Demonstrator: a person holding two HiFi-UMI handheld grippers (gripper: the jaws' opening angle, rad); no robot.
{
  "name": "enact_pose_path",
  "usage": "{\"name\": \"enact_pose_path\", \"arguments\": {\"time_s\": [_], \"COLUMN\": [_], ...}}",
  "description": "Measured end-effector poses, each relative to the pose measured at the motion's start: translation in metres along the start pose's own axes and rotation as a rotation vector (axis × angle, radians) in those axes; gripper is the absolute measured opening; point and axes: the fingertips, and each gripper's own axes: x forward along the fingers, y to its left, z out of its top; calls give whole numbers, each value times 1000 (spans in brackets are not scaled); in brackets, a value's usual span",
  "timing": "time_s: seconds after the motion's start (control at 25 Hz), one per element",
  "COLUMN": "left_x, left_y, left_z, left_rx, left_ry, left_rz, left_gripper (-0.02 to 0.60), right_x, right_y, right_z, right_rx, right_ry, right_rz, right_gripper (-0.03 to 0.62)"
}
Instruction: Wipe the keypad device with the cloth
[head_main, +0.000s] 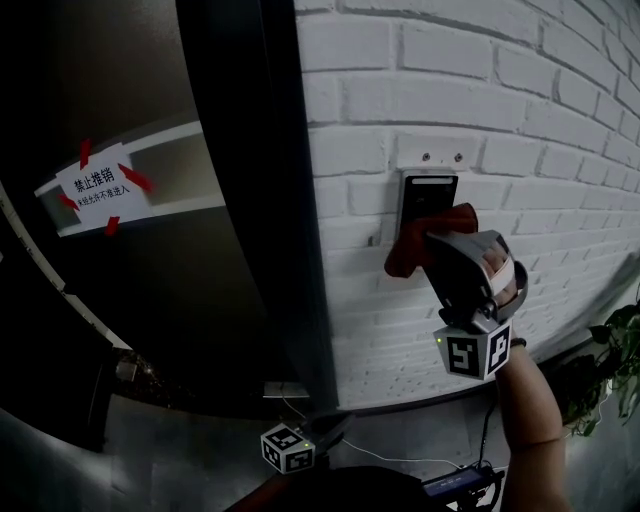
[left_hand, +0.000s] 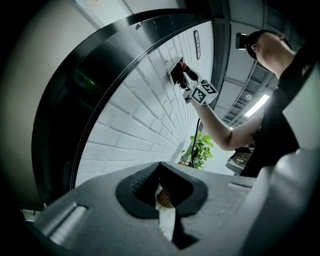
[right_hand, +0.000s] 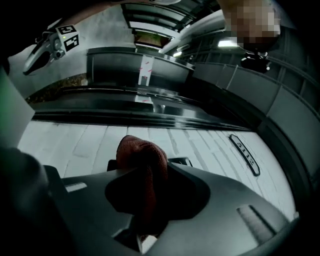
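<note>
Keypad device (head_main: 428, 190) on brick wall (head_main: 500, 90), cloth (head_main: 412, 250) overlapping it.

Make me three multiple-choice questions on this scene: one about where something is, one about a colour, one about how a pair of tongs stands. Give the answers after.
1. Where is the keypad device mounted?
A. on the white brick wall
B. on the dark door
C. on the floor

2. What colour is the cloth?
A. blue
B. rust red
C. yellow

3. How do the left tongs stand?
A. shut, with nothing between them
B. wide open
C. shut on the cloth

Answers:
1. A: the head view shows the device fixed to the bricks, to the right of the door frame.
2. B: the wad held in the right tongs is rust red in both the head view and the right gripper view.
3. A: in the left gripper view the jaws meet and hold nothing.
</note>
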Motion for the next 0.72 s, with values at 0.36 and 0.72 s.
{"name": "enact_pose_path", "arguments": {"time_s": [0.36,0.72], "left_x": [-2,4], "left_y": [3,1], "left_z": [-5,-5], "left_rx": [-17,-12], "left_ry": [-4,-7], "left_rz": [22,31], "left_gripper": [4,4], "right_x": [-2,-19], "right_y": [35,99], "right_z": [15,9], "right_rx": [24,-229], "right_ry": [-63,-68], "right_rz": [96,294], "right_gripper": [86,86]}}
